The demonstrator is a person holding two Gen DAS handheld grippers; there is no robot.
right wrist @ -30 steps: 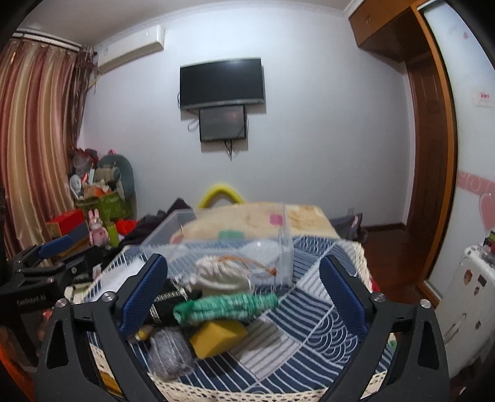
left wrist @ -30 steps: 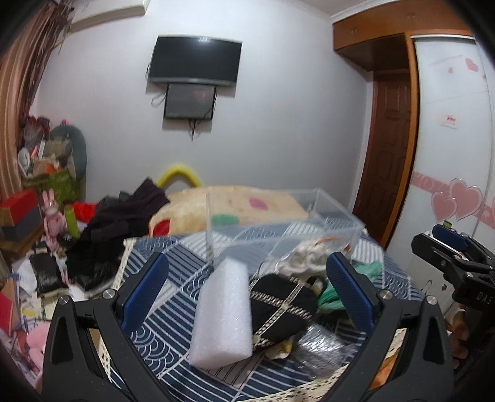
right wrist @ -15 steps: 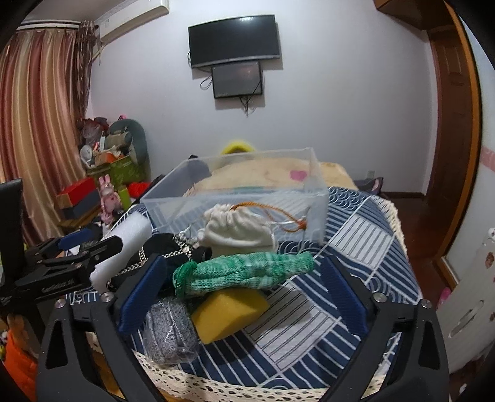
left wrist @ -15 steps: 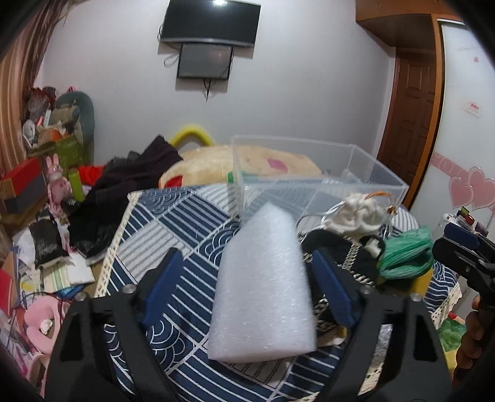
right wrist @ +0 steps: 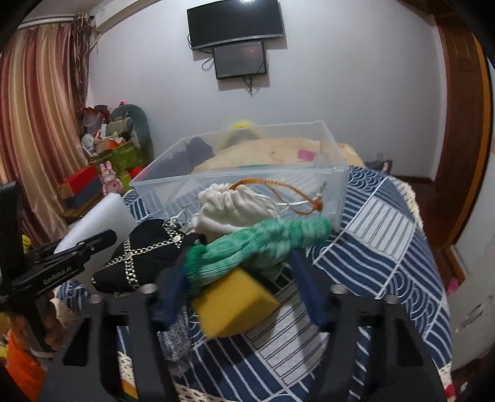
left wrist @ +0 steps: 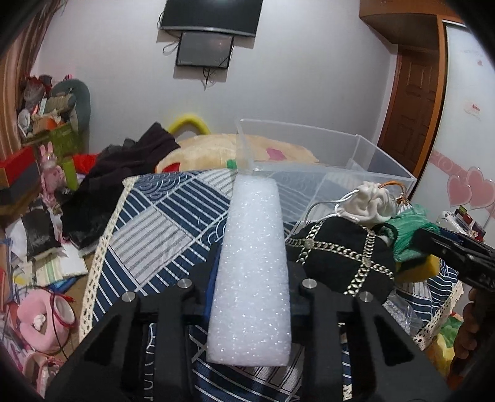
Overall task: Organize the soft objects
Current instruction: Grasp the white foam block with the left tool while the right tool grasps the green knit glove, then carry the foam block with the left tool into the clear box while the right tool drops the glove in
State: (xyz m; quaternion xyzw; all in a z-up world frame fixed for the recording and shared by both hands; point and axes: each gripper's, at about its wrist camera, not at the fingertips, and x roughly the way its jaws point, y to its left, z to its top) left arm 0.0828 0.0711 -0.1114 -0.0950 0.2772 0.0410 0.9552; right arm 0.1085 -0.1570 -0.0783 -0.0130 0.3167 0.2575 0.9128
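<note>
We are at the pick-up step. Our left gripper is clenched on the white foam block, which lies on the blue patterned tablecloth. Our right gripper straddles the green knitted roll, fingers apart. Next: lift both into the clear plastic bin behind.

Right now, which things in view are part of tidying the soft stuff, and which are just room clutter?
Part of the job:
white foam block in the left claw
black chained pouch
white drawstring bag
green knit roll and yellow sponge between the right claw's jaws
clear bin

Just lying about:
wall TV
curtain
pink rabbit toy
dark clothes
</note>
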